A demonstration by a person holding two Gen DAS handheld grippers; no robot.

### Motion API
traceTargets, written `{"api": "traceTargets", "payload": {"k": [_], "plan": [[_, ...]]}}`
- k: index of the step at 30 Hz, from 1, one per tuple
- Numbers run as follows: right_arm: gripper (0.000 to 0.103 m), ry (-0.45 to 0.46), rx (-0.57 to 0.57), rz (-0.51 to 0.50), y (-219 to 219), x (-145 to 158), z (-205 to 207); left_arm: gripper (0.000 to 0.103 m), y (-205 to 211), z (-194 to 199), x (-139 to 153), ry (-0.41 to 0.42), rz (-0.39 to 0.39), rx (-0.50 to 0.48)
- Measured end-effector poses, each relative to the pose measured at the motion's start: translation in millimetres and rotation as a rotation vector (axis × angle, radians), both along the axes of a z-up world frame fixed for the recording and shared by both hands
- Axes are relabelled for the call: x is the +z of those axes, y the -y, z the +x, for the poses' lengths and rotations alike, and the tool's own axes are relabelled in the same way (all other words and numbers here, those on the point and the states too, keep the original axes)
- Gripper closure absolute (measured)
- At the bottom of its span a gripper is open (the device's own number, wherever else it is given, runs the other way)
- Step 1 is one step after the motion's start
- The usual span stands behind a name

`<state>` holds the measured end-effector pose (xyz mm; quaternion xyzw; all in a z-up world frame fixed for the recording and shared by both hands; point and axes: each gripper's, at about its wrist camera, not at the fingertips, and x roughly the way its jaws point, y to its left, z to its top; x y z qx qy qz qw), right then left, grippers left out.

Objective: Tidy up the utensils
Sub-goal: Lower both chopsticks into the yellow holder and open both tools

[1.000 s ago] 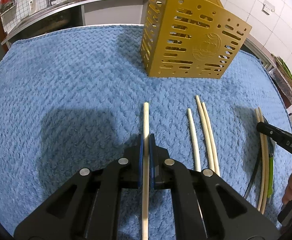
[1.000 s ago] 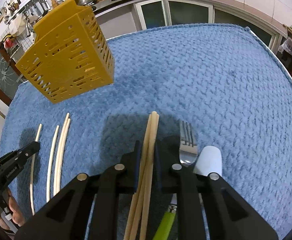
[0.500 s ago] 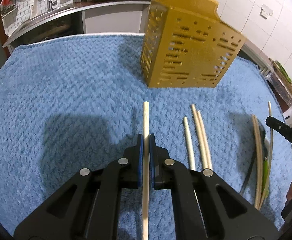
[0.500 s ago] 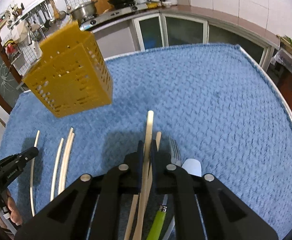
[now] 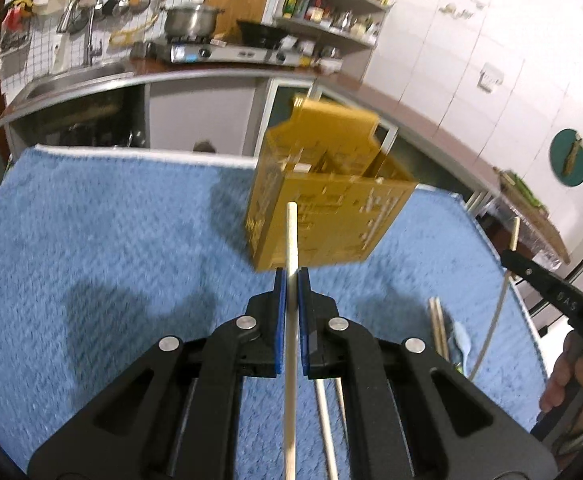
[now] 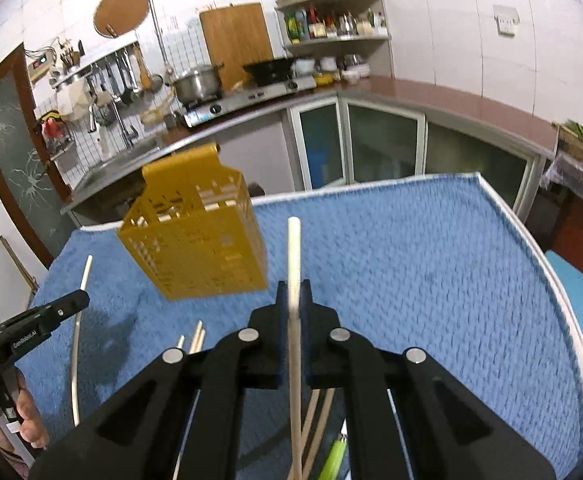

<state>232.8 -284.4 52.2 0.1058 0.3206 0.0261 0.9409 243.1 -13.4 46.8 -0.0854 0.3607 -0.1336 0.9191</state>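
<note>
Two chopsticks are airborne: your left gripper (image 5: 290, 280) is clamped on one chopstick (image 5: 291, 240), your right gripper (image 6: 294, 292) on another (image 6: 293, 256). Each is pinched at a single point, so it could pivot and miss a slot. Below, at least three loose chopsticks (image 6: 195, 336) lie on the blue towel (image 6: 411, 264). Beyond stands one yellow caddy (image 5: 323, 208).
</note>
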Motion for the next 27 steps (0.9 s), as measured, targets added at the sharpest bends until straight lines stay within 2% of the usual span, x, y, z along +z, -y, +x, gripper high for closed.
{"api": "traceTargets", "payload": {"k": [3, 6, 13, 18, 22, 27], "plan": [[0.097, 0.038, 0.009, 0.007, -1, 6, -1, 0.099, 1, -2, 9, 0.048, -0.008, -0.008], [0.097, 0.081, 0.021, 0.021, -1, 15, -3, 0.099, 2, -1, 14, 0.06, -0.012, -0.014], [0.097, 0.168, 0.026, 0.017, -4, 38, 6, 0.099, 3, 5, 36, 0.139, 0.012, -0.003], [0.097, 0.237, 0.022, 0.018, -5, 58, 20, 0.099, 8, 12, 67, 0.236, 0.025, 0.009], [0.097, 0.301, 0.03, -0.011, -12, 79, 32, 0.099, 20, 19, 96, 0.341, 0.07, 0.018], [0.097, 0.42, 0.04, -0.031, -21, 113, 43, 0.099, 32, 42, 131, 0.441, 0.064, 0.035]]}}
